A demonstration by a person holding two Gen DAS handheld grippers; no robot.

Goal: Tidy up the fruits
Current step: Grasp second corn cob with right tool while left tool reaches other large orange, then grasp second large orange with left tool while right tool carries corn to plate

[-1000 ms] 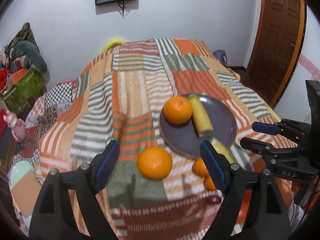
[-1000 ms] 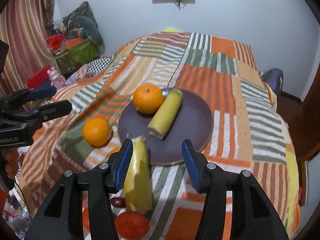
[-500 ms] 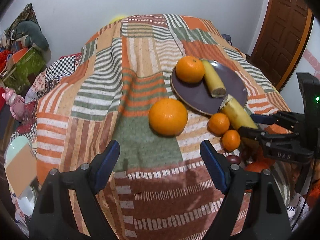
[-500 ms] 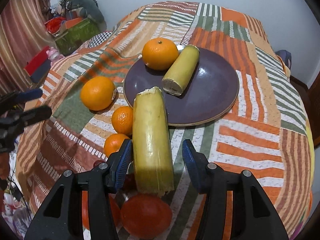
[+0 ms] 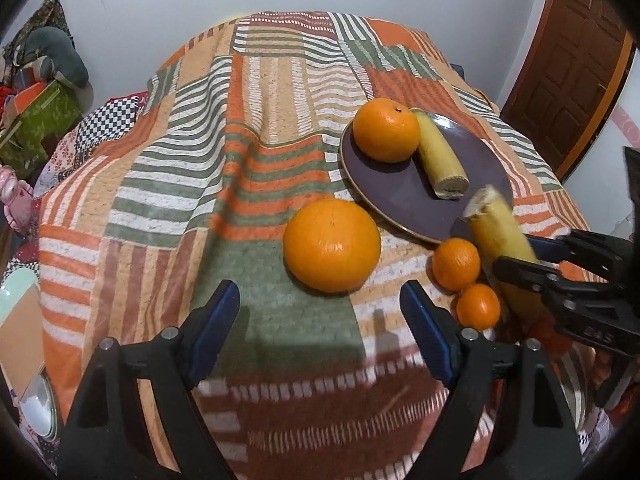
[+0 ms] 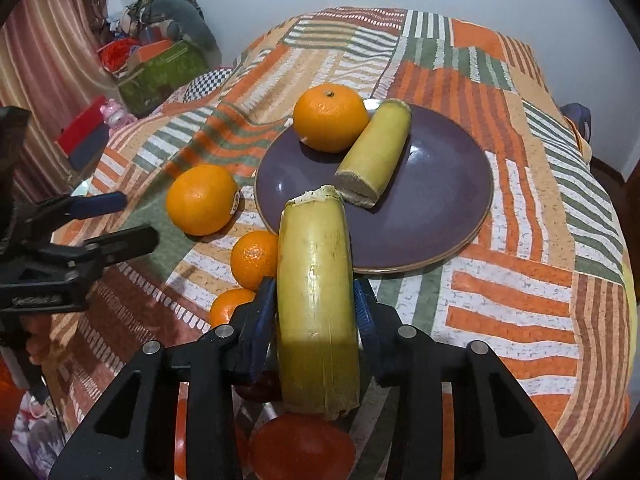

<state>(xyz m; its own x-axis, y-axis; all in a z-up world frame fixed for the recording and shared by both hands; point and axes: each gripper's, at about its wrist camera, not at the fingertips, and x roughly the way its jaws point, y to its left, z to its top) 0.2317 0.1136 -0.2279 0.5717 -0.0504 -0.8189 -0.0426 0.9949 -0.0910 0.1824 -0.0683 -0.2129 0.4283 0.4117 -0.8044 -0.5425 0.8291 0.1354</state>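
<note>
Striped bedspread (image 5: 256,128): 4 oranges, 2 yellow stalk pieces, 1 between right gripper (image 6: 316,312) pads, left gripper (image 5: 320,316) wide.

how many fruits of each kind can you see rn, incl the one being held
oranges: 4
banana pieces: 2 (1 on the plate, 1 in the right gripper)
red tomato-like fruit: 1
dark fruit, mostly hidden: 1
total: 8

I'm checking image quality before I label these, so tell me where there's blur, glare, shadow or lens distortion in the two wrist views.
Left wrist view: the held banana piece is smeared by motion blur; the left gripper casts a shadow on the blanket; fisheye bends the door frame.
Right wrist view: mostly sharp; soft glare on the purple plate; dark vignette at the corners.
</note>
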